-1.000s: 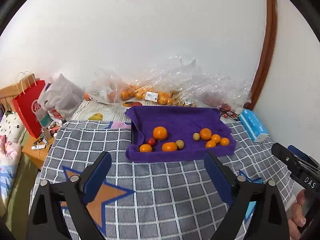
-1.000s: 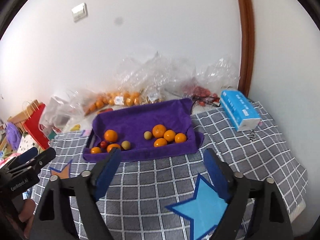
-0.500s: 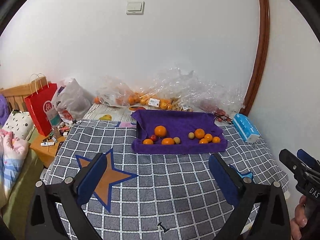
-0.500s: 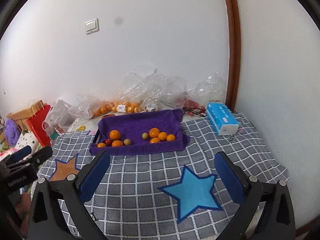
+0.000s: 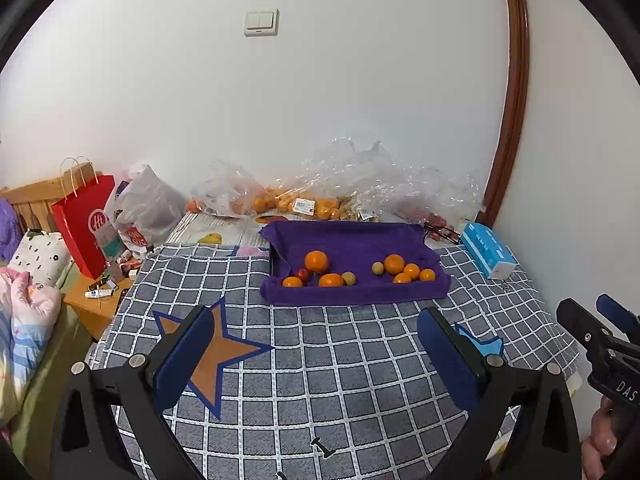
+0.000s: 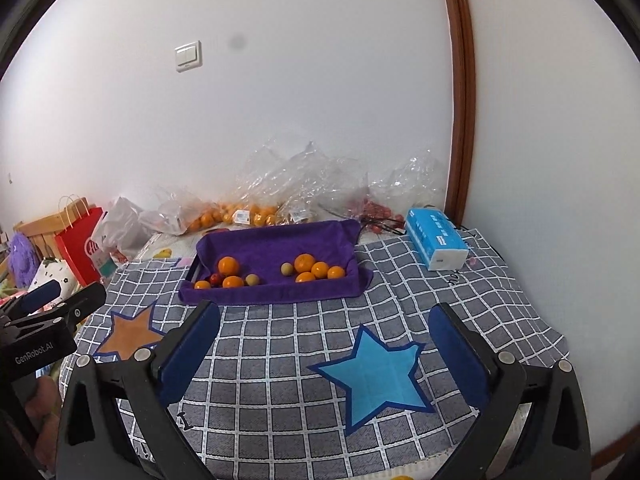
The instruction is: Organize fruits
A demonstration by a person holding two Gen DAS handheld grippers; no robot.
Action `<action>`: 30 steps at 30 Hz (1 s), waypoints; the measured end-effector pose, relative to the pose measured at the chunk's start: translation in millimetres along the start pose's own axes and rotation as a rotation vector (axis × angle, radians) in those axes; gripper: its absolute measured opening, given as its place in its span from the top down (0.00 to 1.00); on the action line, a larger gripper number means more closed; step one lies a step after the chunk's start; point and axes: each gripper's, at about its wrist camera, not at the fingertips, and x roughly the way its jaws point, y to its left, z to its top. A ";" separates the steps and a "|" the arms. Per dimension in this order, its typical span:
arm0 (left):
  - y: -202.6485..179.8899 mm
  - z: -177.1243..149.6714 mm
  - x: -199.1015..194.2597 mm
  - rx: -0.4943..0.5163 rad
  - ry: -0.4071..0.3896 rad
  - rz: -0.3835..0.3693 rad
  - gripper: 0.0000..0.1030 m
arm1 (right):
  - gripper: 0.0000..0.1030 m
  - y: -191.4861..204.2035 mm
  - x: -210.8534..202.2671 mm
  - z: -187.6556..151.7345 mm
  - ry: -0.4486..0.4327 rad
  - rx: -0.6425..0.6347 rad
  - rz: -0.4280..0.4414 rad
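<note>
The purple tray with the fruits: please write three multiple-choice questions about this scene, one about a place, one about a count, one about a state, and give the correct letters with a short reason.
1. Where does the blue tissue pack lie?
A. To the right of the purple tray, on the checked cloth
B. Inside the tray
C. On the blue star

2. How many red fruits lie in the tray?
A. None
B. One
C. Four

3. In what state are the left gripper and the right gripper?
A. Both shut on oranges
B. One open, one holding fruit
C. Both open and empty

Answers:
1 A: the pack rests on the cloth beside the tray's right end.
2 B: a single small red fruit sits in the left group.
3 C: the jaws have just been opening, with only cloth showing between them.
</note>
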 end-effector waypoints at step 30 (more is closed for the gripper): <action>-0.3 -0.2 0.1 -0.002 0.008 0.005 0.01 | 0.01 1.5 -3.9 -0.6 -0.003 0.008 -0.002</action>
